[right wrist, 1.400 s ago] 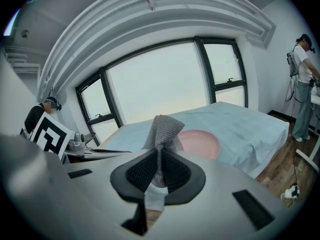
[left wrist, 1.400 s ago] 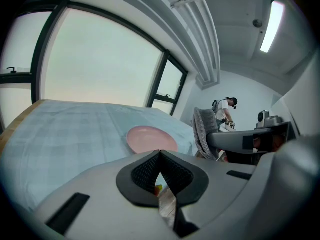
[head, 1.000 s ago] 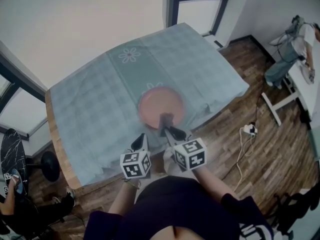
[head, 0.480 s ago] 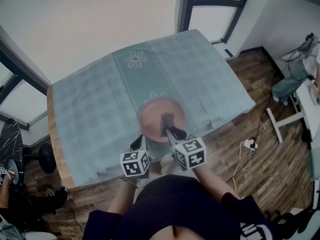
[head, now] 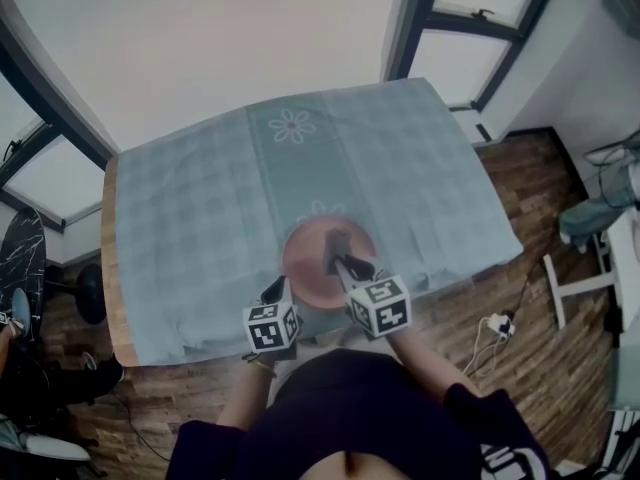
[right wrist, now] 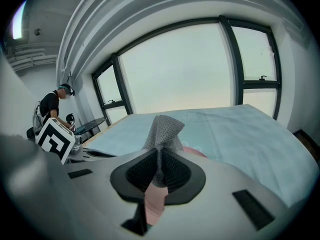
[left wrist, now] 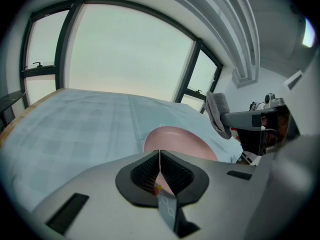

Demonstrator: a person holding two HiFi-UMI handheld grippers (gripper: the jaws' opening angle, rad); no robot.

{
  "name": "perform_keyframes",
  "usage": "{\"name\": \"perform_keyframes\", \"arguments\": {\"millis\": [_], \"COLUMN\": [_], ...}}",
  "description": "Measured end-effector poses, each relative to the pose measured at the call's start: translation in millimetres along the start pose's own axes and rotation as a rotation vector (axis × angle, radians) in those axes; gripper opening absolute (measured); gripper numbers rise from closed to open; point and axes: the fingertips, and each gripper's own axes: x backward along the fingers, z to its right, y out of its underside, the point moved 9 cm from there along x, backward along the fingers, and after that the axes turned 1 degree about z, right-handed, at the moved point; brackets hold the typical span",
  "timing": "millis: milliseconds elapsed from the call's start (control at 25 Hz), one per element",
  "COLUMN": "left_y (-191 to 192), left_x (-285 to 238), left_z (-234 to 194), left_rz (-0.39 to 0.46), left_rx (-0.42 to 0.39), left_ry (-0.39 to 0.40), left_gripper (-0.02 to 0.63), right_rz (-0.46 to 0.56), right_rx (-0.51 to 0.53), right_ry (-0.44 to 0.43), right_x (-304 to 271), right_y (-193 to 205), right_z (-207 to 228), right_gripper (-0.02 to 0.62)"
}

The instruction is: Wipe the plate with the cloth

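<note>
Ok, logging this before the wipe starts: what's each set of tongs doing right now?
Left tongs: closed, nothing held.
Right tongs: closed on the grey cloth.

Dark top (head: pixel 340 408); dark sleeves (head: pixel 470 410) stopping short of wrists. On left gripper (head: pixel 277 288) and right gripper (head: pixel 343 265): black jaws, white cube (head: pixel 272 326) with black square markers. Seen close in gripper views: pale grey moulded shell (left wrist: pixel 100 194), smooth and rounded; black ribbed pads (left wrist: pixel 145 173) set in black spade-shaped recess (left wrist: pixel 200 181); black rectangular slots (left wrist: pixel 67 219) either side.
</note>
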Motion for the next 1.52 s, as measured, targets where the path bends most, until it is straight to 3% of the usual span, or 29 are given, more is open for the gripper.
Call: {"name": "perform_keyframes", "arguments": {"millis": [320,520,760,1520], "left_y": [9,18,30,34], "left_x": [-21,-31,-44,-60], "left_z": [-2,-2,-1,-7], "left_rz": [-0.040,-0.068,-0.110,-0.142], "left_rx": [0.046,0.079,0.119,0.165], "left_ry": [-0.075,-0.104,-0.133,-0.163], "left_gripper": [0.020,0.077,0.095,0.071], "right_rz": [-0.058,-0.081,-0.117,-0.294], "right_rx": [0.040,0.044,0.071,0.131], "right_ry": [-0.040,-0.049,-0.055,-0.035], "right_x": [-27,-43,-61,-119], "right_y": [2,8,12,25], "right_z": [26,40,50,69], "right_gripper": [0.032,0.032,0.032,0.032]}}
